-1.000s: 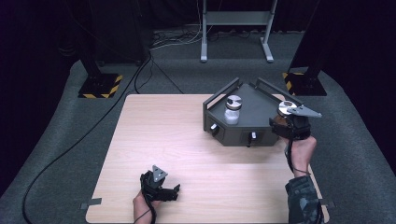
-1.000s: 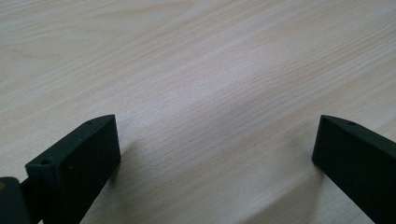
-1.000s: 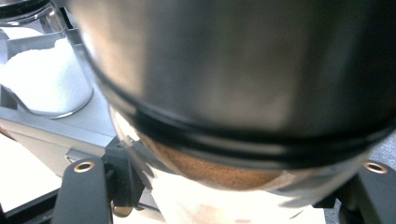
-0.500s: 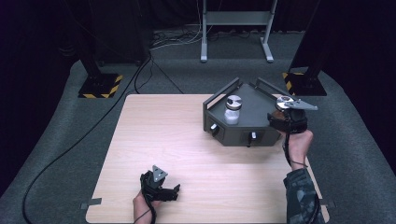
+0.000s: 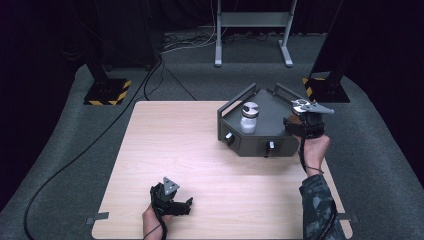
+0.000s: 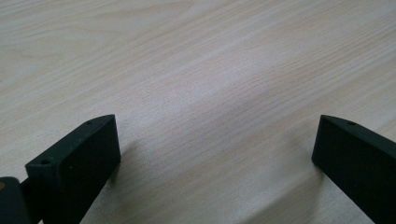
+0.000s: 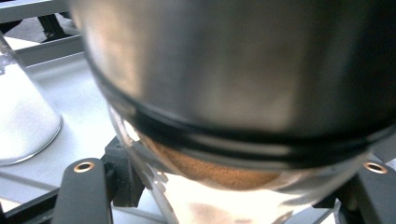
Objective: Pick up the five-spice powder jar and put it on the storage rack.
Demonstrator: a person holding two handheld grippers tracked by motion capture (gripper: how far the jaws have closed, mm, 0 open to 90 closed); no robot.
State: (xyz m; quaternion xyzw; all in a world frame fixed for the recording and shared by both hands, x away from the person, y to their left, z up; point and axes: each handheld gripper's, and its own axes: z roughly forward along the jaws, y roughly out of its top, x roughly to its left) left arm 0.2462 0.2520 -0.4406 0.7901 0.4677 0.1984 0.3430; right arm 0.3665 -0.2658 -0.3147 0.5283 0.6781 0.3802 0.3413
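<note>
1. the right gripper [image 5: 303,116], black with a grey three-cornered plate on top, sits at about 2 o'clock on the pale wooden table [image 5: 165,150], over the right end of the dark grey angular metal rack [image 5: 270,107].
2. its jaws are clamped on a clear glass shaker jar with a brushed metal lid and brown powder inside [image 7: 224,116]; in the right gripper view the jar sits between the two black jaws, with the lid large and blurred above them.
3. in the high view the jar's round silver lid [image 5: 300,105] shows just under the plate.
4. a second clear glass jar with a silver lid and white powder [image 5: 249,117] stands upright on the rack, at about 9 o'clock from the held jar and apart from it.
5. two small knobs sit on the rack's front faces.
6. the left gripper [image 5: 175,202] rests at about 6 o'clock on the table, well apart from the rack; its jaws stand wide apart with bare wood between them.
</note>
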